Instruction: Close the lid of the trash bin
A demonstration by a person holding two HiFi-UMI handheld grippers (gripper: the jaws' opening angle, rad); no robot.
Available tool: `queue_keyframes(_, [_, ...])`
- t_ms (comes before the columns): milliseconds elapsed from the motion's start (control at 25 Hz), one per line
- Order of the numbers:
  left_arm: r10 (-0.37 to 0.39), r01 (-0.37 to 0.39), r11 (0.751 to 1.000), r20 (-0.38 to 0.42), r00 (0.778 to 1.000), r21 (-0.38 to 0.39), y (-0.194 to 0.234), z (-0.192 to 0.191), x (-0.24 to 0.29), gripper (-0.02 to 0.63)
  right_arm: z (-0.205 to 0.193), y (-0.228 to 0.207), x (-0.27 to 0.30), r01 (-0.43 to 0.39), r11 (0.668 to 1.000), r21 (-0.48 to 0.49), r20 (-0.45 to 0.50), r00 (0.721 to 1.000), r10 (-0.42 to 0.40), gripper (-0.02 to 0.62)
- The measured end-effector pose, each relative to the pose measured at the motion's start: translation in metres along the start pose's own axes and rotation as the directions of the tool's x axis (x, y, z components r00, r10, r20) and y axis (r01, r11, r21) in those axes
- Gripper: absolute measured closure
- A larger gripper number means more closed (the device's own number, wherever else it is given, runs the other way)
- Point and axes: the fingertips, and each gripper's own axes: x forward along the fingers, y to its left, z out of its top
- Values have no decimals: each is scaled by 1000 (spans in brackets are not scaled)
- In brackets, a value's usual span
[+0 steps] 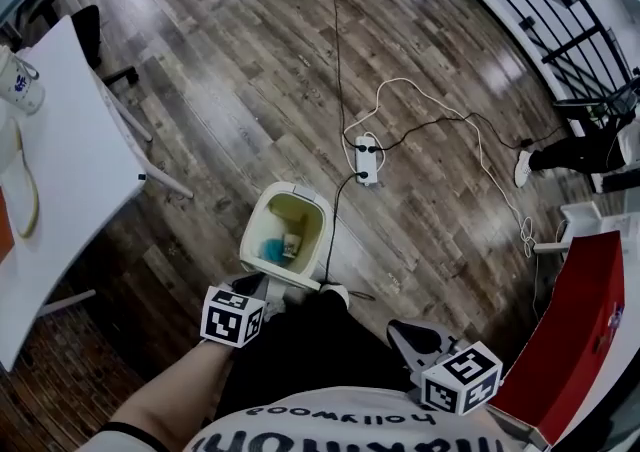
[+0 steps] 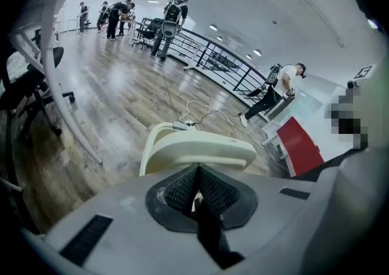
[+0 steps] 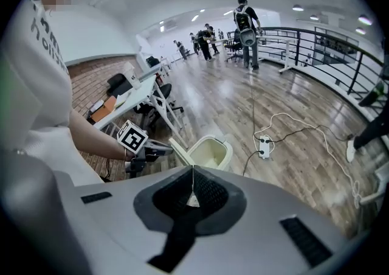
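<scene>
Lid open, just ahead of left claw

Trash bin contents too small, indistinct.

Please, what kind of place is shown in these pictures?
Probably an open-plan office or workshop hall, perhaps on an upper level. Signs: a white desk with a black office chair, a black metal railing along the edge, and a white power strip with cables on the wood-plank floor.
</scene>
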Motion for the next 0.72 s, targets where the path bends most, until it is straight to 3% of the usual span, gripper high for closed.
queue_keyframes(120, [-2, 3, 1000, -8, 1000, 8, 1, -1, 7, 598, 2, -4, 1, 13, 999, -37, 4, 1000, -13, 586])
queue_keyframes(320, [0, 5, 996, 51, 999, -86, 3, 9, 23, 598, 28, -29, 32, -34, 987, -160, 34, 999, 40, 586])
queue_keyframes(440, [39, -27, 989, 78, 996, -148, 10, 14, 30, 600, 54, -41, 62, -104, 969, -223, 14, 994, 109, 584])
queue_keyframes(560, [106, -82, 970, 95, 990, -231, 11, 24, 36, 598, 77, -62, 79, -194, 949, -249, -37, 981, 191, 586])
queue_keyframes(720, [218, -160, 919, 127, 968, -359, 11, 37, 51, 598, 101, -111, 82, -251, 935, -249, -118, 966, 228, 584])
